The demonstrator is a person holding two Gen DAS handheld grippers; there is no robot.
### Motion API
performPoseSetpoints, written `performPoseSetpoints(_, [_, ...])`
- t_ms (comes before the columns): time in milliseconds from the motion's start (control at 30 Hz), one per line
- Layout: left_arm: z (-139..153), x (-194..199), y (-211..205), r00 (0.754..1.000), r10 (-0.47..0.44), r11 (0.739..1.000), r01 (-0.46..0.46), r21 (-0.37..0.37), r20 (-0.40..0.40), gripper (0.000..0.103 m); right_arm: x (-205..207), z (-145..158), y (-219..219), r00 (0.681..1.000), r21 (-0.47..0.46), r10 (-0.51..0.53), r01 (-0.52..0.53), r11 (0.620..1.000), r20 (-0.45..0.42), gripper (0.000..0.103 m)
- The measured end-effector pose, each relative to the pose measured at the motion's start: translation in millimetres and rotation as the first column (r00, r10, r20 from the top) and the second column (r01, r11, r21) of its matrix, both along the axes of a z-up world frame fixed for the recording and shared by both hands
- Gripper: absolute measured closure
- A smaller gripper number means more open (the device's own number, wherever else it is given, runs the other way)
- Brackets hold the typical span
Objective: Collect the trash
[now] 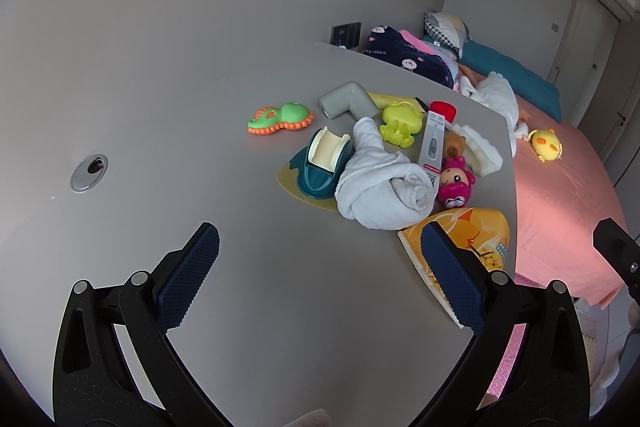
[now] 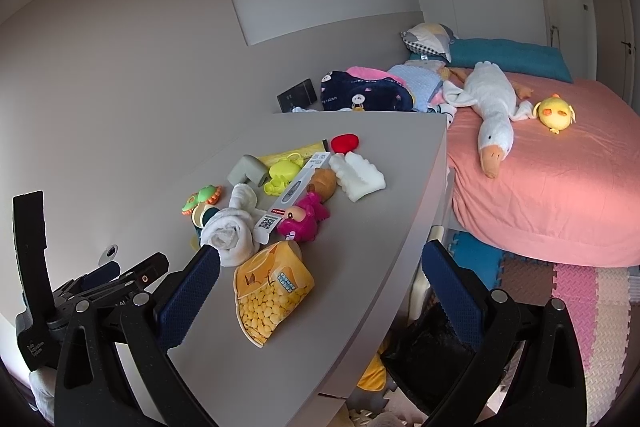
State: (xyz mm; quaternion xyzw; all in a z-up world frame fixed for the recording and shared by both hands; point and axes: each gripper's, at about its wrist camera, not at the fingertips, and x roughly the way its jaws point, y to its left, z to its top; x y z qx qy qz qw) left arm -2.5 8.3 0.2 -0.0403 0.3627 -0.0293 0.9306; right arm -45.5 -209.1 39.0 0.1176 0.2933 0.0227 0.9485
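1. A yellow snack bag is seen lying flat on the grey tabletop, close to its curved edge and nearest of all the clutter to both cameras; in the left wrist view the same bag is partly covered by one dark blue pad.
2. Just behind the bag, a rolled white towel is laid, touching a long white carton that is propped slantwise over the pile.
3. A pink doll-like toy is found just beside the carton, and a teal tape dispenser on a yellow mat is set against the towel's other side.
4. Farther back, a grey pipe elbow, a yellow-green plastic toy, a red object and a green and orange toy are scattered, the last a little apart from the rest.
5. The left gripper is held above bare tabletop with its jaws spread wide and nothing between them.
6. The right gripper is likewise held with jaws spread; the snack bag is framed between them but is not touched.
7. Beyond the tabletop, a bed with a pink sheet is seen, on which a white goose plush and a yellow chick plush are lying.
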Motion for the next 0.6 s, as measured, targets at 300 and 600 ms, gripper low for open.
performPoseSetpoints(300, [-2, 3, 2, 1.000, -0.011, 1.000, 0.011, -0.003, -0.016, 0.006, 0, -13, -1, 1.000, 0.039, 0.023, -0.022, 0.999, -0.020, 0.003])
performPoseSetpoints(600, [2, 2, 1, 1.000, 0.010, 0.998, -0.011, 0.067, 0.023, 0.017, 9, -45, 10, 0.991, 0.139, 0.076, -0.060, 0.988, -0.110, 0.003])
